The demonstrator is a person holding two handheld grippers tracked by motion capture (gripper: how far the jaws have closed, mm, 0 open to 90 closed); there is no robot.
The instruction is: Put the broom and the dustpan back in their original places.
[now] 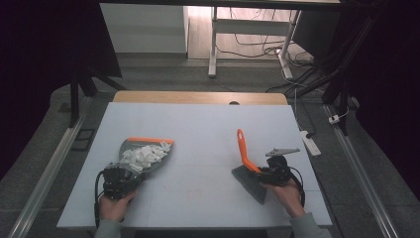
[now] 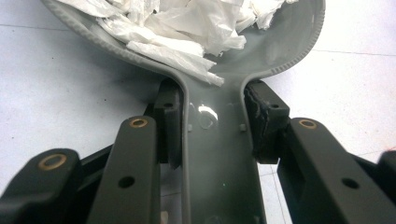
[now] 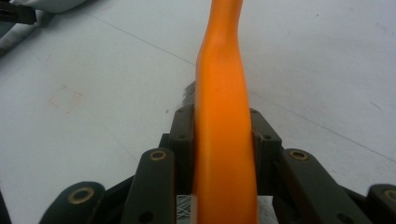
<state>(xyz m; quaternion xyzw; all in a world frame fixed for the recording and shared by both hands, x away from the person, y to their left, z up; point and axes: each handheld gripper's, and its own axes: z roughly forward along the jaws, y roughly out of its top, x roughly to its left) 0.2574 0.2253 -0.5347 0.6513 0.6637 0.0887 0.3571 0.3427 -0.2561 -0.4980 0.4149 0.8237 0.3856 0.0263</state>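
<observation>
1. At the left of the table (image 1: 198, 119), the left gripper (image 1: 120, 179) was clamped on the grey handle of a dustpan (image 1: 130, 148); in the left gripper view its pads (image 2: 264, 122) pressed both sides of that handle (image 2: 215, 154), and the pan lay flat on the white surface.
2. The dustpan held a heap of torn white paper scraps (image 1: 145, 154); its long axis ran from the handle near the person's left hand (image 1: 115, 206) up and to the right, the orange-lipped mouth (image 1: 148, 140) facing away from the person, toward the middle of the table.
3. At the right, the right gripper (image 1: 270, 172) was closed around the orange handle of a hand brush (image 1: 246, 154); the right gripper view showed the handle (image 3: 224, 140) between both pads, whether gripped firmly or loosely could not be told.
4. The brush's handle rose up and away from the person, its tip toward the far edge; the grey bristle head (image 1: 251, 182) rested on the table just beside the gripper, well apart from the dustpan.
5. The sweeping appeared done, the scraps already gathered; the step in hand looked like setting the brush down; the next move likely called for releasing it gently, then keeping the pan level so nothing spilled.
</observation>
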